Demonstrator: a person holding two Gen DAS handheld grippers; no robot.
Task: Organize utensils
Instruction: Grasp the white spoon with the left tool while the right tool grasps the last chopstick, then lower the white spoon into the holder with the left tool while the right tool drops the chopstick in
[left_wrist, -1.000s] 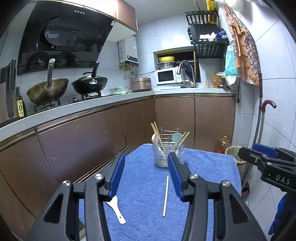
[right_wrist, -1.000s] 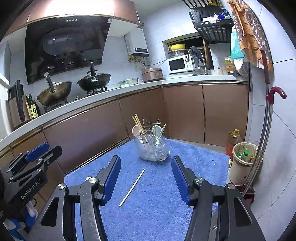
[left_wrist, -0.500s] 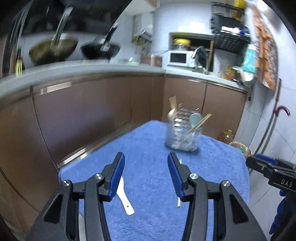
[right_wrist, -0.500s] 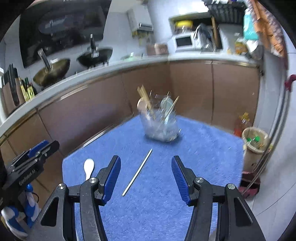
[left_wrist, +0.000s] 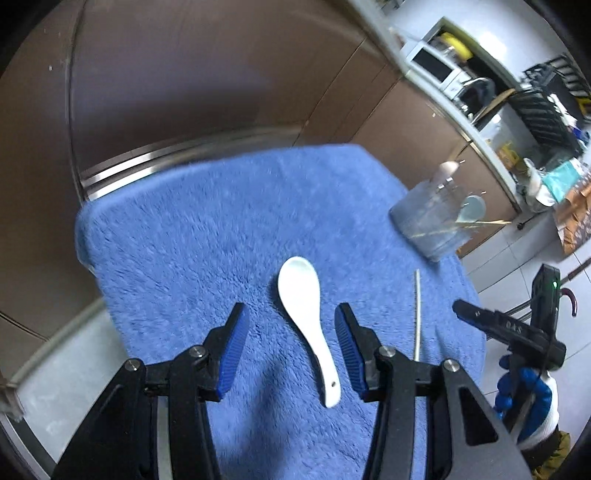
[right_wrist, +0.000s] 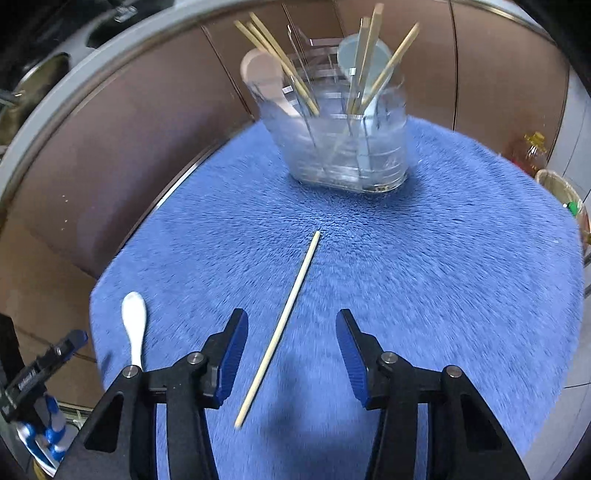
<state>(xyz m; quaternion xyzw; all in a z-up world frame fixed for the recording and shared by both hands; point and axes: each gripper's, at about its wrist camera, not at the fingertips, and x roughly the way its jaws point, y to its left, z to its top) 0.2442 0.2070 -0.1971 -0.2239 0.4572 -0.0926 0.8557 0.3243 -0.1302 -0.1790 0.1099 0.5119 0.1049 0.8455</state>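
A white ceramic spoon lies on the blue towel, bowl pointing away. My left gripper hangs over it, open, with the spoon's neck between the fingers and neither pad touching it. A single wooden chopstick lies on the towel. My right gripper hovers over it with its jaws closing, the stick between them but untouched. The clear utensil holder, with several chopsticks and spoons, stands at the towel's far side. The spoon and left gripper show at the left of the right wrist view.
Brown cabinet fronts run close behind the towel's far and left edges. A cooking-oil bottle and a waste basket stand on the floor to the right. In the left wrist view the chopstick lies right of the spoon.
Both grippers have dropped and tilted down toward the towel. The left now straddles the spoon and the right straddles the chopstick. The right jaws look slightly narrower.
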